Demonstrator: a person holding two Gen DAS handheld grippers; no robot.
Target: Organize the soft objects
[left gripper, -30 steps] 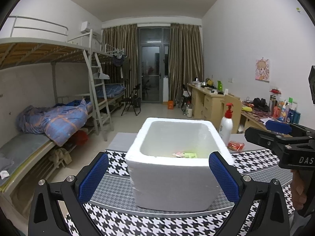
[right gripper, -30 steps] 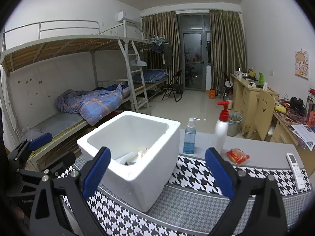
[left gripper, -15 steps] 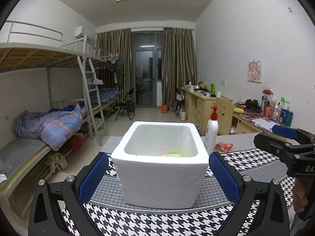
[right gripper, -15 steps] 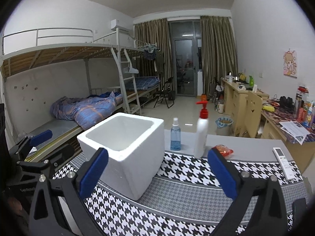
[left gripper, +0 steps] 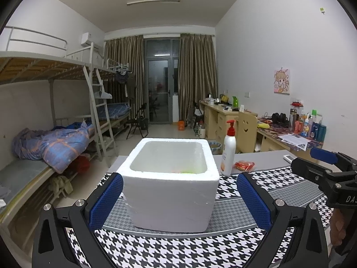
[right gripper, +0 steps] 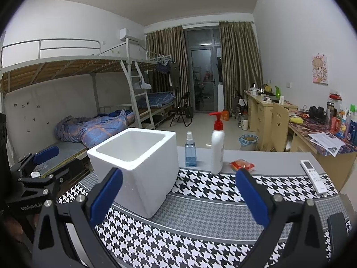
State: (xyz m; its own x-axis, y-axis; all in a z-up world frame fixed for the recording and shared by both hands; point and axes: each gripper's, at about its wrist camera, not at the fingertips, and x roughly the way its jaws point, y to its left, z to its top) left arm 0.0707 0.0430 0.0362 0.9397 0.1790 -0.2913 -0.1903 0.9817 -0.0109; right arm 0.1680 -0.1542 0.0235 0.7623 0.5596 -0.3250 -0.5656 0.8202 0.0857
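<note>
A white foam box (left gripper: 171, 185) stands on the houndstooth cloth (left gripper: 169, 250); it also shows in the right wrist view (right gripper: 138, 167). A sliver of green and orange shows inside it (left gripper: 185, 171); the rest of its contents are hidden. A red-orange soft packet (left gripper: 243, 164) lies behind the box by the pump bottle, also in the right wrist view (right gripper: 242, 164). My left gripper (left gripper: 179, 198) is open and empty, held just in front of the box. My right gripper (right gripper: 178, 194) is open and empty, to the right of the box.
A white pump bottle (right gripper: 217, 144) and a blue spray bottle (right gripper: 190, 150) stand behind the box. A white remote (right gripper: 313, 176) lies at the table's right edge. Bunk beds stand at left, cluttered desks at right.
Both grippers have drawn back and down from the box, so its inside is now mostly hidden. Both stay open and empty.
</note>
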